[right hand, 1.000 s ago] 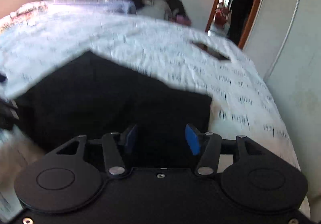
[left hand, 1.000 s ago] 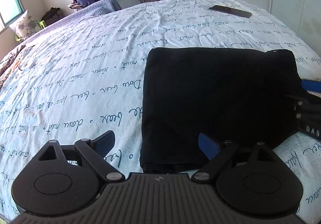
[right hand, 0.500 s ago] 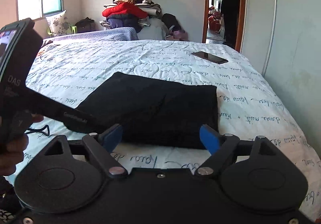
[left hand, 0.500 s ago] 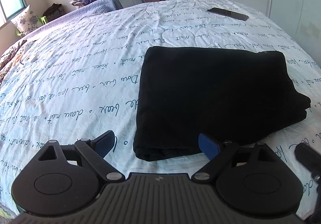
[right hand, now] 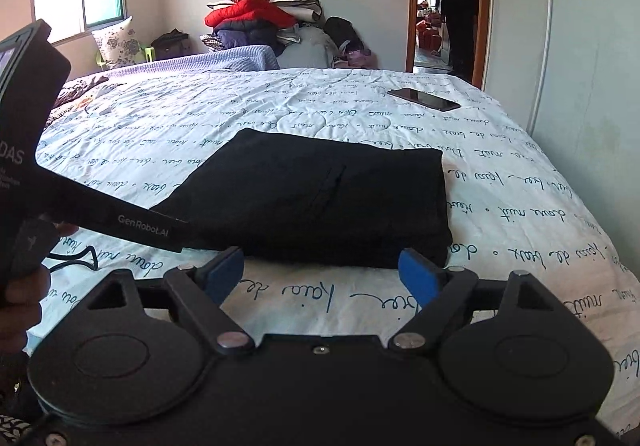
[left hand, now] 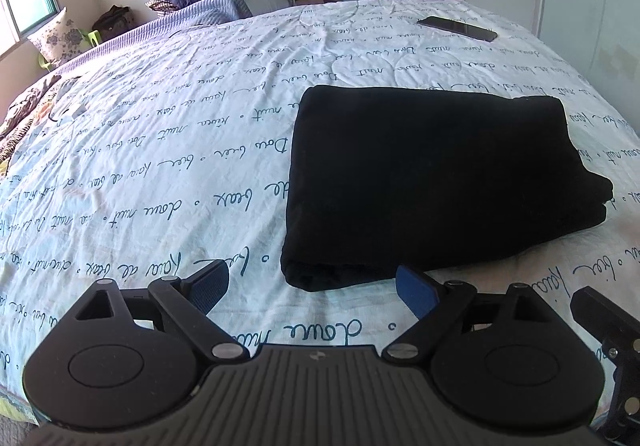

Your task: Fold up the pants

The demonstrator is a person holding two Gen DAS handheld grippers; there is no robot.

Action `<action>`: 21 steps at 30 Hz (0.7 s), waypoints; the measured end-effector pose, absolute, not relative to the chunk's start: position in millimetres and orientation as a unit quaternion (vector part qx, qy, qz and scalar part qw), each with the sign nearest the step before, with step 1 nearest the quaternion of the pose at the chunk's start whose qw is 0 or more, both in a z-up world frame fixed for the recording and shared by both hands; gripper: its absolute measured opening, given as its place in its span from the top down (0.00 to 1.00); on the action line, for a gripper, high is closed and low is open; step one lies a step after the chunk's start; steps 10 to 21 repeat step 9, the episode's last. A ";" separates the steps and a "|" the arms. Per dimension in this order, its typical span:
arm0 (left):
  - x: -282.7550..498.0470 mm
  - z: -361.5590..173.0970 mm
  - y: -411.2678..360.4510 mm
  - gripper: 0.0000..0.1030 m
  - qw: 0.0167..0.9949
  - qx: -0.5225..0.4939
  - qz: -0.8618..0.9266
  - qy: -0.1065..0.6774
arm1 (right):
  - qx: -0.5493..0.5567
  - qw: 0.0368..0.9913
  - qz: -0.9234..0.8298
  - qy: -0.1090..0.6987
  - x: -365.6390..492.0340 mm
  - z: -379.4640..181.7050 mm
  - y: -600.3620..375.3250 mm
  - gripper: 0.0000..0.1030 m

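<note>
The black pants lie folded into a thick rectangle on the white bedspread with blue script; they also show in the right wrist view. My left gripper is open and empty, just short of the fold's near left corner. My right gripper is open and empty, just short of the fold's near edge. The left gripper's body shows at the left of the right wrist view.
A dark phone lies on the far right of the bed, also in the right wrist view. A pile of clothes stands beyond the bed. A person stands in the doorway. A white wardrobe lines the right side.
Both grippers have drawn back from the folded pants toward the near edge of the bed. The right gripper, over the fabric a second ago, has opened wider and is clear of it.
</note>
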State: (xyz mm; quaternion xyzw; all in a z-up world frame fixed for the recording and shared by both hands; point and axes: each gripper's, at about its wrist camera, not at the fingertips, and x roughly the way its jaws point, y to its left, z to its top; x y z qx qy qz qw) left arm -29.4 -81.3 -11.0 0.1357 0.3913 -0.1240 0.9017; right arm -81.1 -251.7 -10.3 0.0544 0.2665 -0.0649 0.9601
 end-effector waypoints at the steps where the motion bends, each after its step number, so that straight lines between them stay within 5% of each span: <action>1: -30.1 -10.6 -80.6 0.10 0.902 0.136 -0.124 0.390 | 0.053 0.960 -0.065 0.267 -81.2 -10.2 -250.6 0.17; 21: -33.9 -7.7 -75.1 0.10 0.908 0.139 -0.125 0.376 | 0.048 0.960 -0.067 0.269 -81.8 -10.6 -249.8 0.17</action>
